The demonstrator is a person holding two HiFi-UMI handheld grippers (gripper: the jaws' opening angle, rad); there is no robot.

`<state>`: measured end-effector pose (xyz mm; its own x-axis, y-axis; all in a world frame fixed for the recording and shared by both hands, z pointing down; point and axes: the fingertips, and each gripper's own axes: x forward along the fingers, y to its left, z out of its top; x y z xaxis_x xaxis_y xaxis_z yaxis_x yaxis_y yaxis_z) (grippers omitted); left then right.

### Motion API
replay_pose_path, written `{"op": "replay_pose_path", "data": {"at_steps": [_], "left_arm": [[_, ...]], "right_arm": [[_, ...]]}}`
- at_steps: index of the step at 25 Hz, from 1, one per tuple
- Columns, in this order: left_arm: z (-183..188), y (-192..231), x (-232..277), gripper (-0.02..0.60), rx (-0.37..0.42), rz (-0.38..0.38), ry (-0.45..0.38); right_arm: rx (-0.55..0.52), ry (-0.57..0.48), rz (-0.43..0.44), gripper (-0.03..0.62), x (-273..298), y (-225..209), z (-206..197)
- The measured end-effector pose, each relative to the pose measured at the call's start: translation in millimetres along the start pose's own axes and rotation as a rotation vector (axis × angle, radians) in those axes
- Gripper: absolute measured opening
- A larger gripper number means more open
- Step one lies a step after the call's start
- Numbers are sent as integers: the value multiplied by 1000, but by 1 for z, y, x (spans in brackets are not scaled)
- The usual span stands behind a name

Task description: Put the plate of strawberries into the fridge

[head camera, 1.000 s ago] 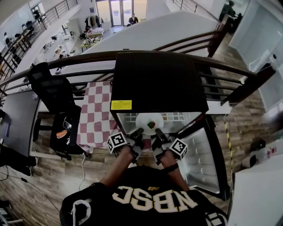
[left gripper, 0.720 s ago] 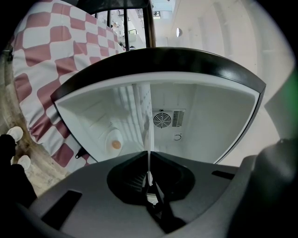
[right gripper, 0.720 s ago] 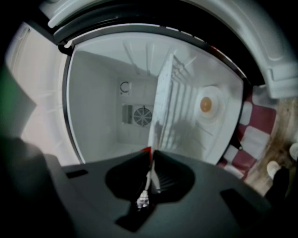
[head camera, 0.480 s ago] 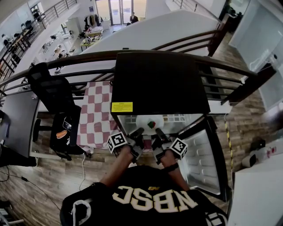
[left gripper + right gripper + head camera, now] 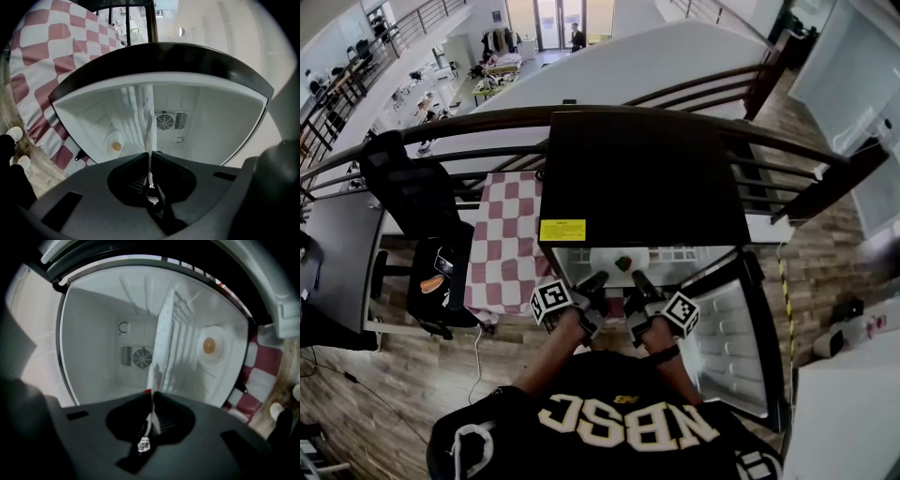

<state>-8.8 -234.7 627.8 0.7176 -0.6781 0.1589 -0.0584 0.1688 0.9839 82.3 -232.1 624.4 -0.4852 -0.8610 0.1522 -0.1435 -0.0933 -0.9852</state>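
Observation:
A white plate (image 5: 611, 260) with strawberries (image 5: 622, 263) on it sits level at the mouth of the open fridge (image 5: 642, 178), its far half hidden under the black fridge top. My left gripper (image 5: 598, 278) is shut on the plate's near-left rim. My right gripper (image 5: 635, 277) is shut on its near-right rim. In the left gripper view the plate (image 5: 151, 131) shows edge-on as a thin white strip pinched between the jaws of the left gripper (image 5: 150, 157). In the right gripper view the plate (image 5: 158, 355) is likewise clamped in the right gripper (image 5: 151, 394), with the white fridge interior behind.
The fridge door (image 5: 727, 328) hangs open to the right. A wire shelf (image 5: 680, 252) lies inside, with a fan (image 5: 165, 122) on the back wall. A checkered tablecloth (image 5: 506, 244) is to the left of the fridge, beside a black chair (image 5: 417, 202). A dark railing (image 5: 487, 122) runs behind.
The plate has slid a little further in under the fridge top, so less of it shows in the head view. Both grippers keep their hold.

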Motion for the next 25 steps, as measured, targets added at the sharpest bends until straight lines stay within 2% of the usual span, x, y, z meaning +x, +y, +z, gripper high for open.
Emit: {"op": "replay_pose_path", "data": {"at_steps": [7, 21, 25], "left_arm": [[-11, 0, 7, 29, 16, 16, 47], [-10, -2, 10, 31, 56, 21, 39], [-10, -5, 9, 31, 76, 20, 33]], "right_arm": [[7, 18, -9, 37, 5, 0, -3], [-64, 44, 10, 37, 10, 4, -1], [-65, 49, -26, 38, 6, 7, -3]]}}
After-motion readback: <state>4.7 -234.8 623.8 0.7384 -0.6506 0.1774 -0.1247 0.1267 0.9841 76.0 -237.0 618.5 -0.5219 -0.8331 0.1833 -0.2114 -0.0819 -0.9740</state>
